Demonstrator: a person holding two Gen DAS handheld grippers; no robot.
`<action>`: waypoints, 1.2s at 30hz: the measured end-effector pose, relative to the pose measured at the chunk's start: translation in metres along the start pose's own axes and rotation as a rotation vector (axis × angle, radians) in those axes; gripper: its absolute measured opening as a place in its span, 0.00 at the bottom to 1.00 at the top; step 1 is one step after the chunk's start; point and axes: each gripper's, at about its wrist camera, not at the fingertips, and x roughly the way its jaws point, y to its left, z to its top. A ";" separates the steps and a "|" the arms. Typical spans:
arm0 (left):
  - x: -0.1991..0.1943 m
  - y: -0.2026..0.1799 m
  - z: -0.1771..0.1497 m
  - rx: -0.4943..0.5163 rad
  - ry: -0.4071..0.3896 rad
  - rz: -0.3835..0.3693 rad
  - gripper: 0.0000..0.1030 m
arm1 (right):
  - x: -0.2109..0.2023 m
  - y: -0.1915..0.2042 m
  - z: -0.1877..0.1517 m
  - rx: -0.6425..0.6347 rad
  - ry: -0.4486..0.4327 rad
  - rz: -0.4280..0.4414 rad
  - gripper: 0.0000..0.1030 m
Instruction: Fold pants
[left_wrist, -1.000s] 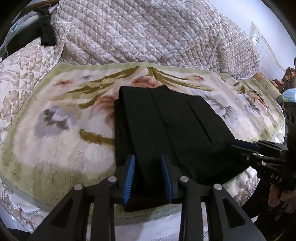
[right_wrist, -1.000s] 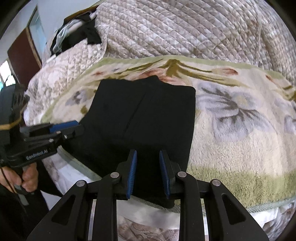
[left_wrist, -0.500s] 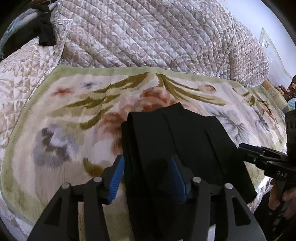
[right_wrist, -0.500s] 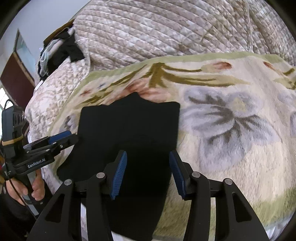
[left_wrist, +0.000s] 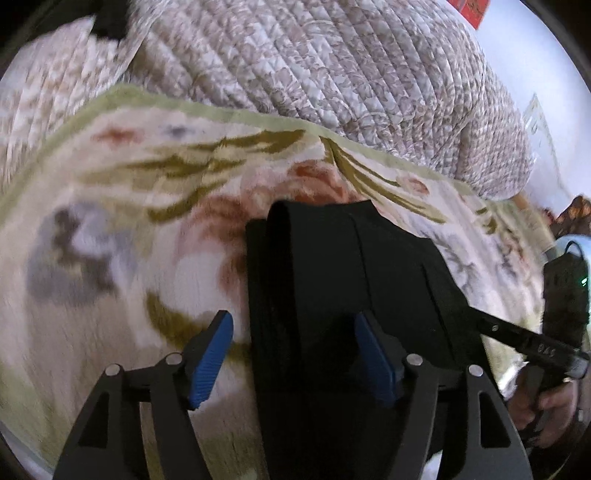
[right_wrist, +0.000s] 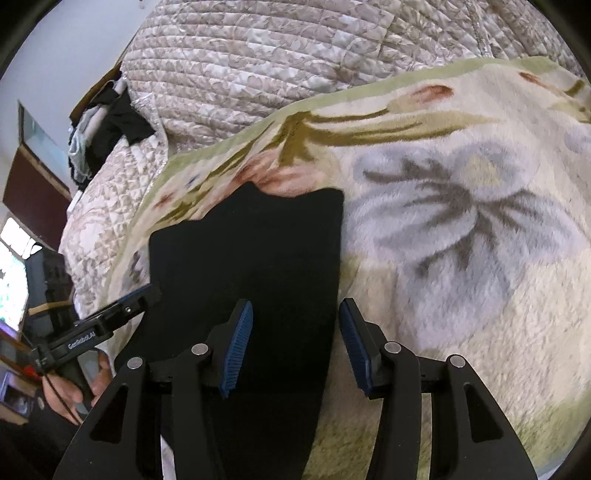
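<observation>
Ahead of your fingers lay a floral fleece blanket (right_wrist: 461, 229), and beyond it rose a quilted beige bedspread (left_wrist: 314, 62). Pale wall (right_wrist: 62, 51) showed far left, with a dark wooden door (right_wrist: 33, 184) and bright daylight beside it.

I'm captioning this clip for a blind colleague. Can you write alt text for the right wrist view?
Folded black pants lie on a floral fleece blanket, with the open right gripper straddling their near right edge. The left gripper reaches in from the left side, held in a hand. A quilted bedspread is heaped behind.
</observation>
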 end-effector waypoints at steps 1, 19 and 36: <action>-0.002 0.001 -0.004 -0.004 0.000 -0.015 0.69 | -0.001 0.002 -0.003 -0.009 0.000 0.006 0.49; -0.003 -0.002 -0.005 -0.058 -0.038 -0.063 0.35 | 0.002 0.002 -0.005 0.035 -0.003 0.101 0.32; -0.034 -0.025 0.022 -0.019 -0.052 -0.087 0.18 | -0.022 0.031 0.008 0.008 -0.065 0.126 0.15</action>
